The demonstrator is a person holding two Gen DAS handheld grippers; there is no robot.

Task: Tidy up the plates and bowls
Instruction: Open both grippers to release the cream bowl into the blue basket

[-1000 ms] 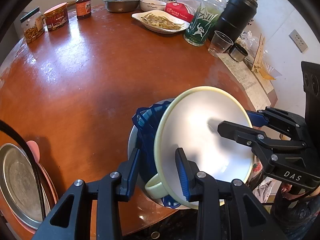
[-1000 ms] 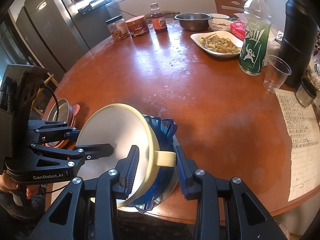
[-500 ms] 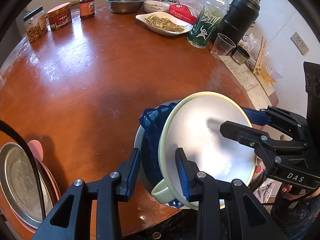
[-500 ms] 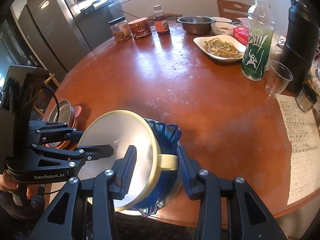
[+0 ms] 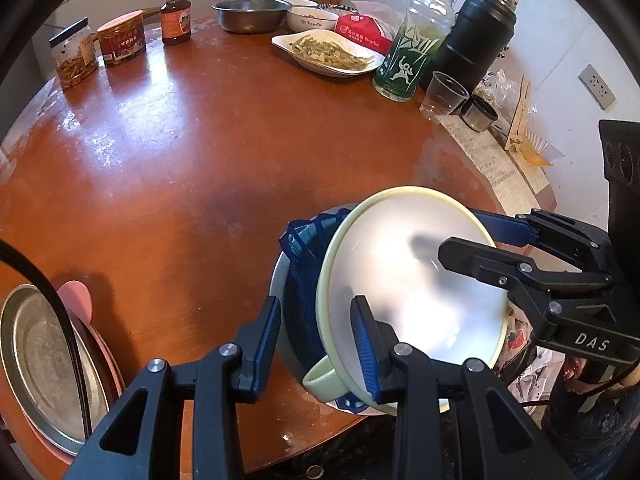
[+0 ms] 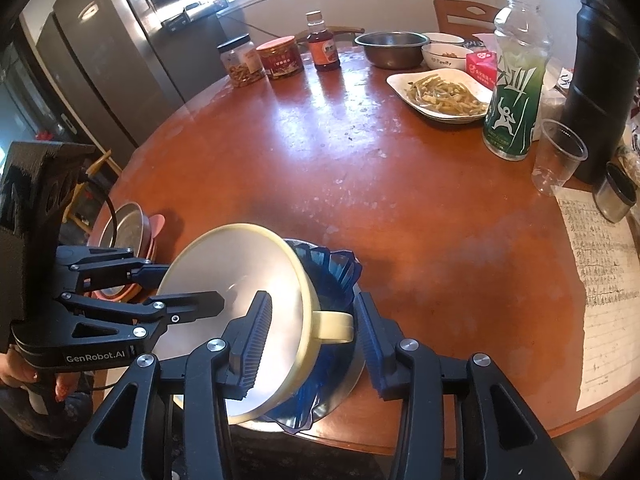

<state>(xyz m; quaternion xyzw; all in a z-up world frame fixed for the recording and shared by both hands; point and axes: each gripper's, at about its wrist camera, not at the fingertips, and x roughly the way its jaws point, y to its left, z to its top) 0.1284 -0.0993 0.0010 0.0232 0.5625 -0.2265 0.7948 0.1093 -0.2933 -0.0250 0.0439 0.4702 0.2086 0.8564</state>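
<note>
A cream bowl (image 5: 412, 300) with ear handles leans tilted inside a blue fluted bowl (image 5: 304, 248), which rests in a steel dish (image 5: 280, 300) at the table's near edge. My left gripper (image 5: 315, 302) is shut on the cream bowl's rim, one handle between its fingers. From the right wrist view, my right gripper (image 6: 312, 296) straddles the other handle of the cream bowl (image 6: 240, 276). Its jaws are opening, and a gap shows between the handle and the outer pad. The left gripper (image 6: 192, 284) pinches the far rim.
A steel plate on pink plates (image 5: 36, 360) sits at the left table edge. Across the round wooden table (image 5: 180, 160) stand a food dish (image 5: 332, 52), steel bowl (image 5: 252, 14), green bottle (image 5: 416, 48), black flask (image 5: 476, 36), plastic cup (image 5: 444, 96) and jars (image 5: 120, 38).
The right gripper's jaws have spread apart from the cream bowl's handle. The cream bowl has settled slightly lower into the blue bowl. The left gripper's hold looks the same.
</note>
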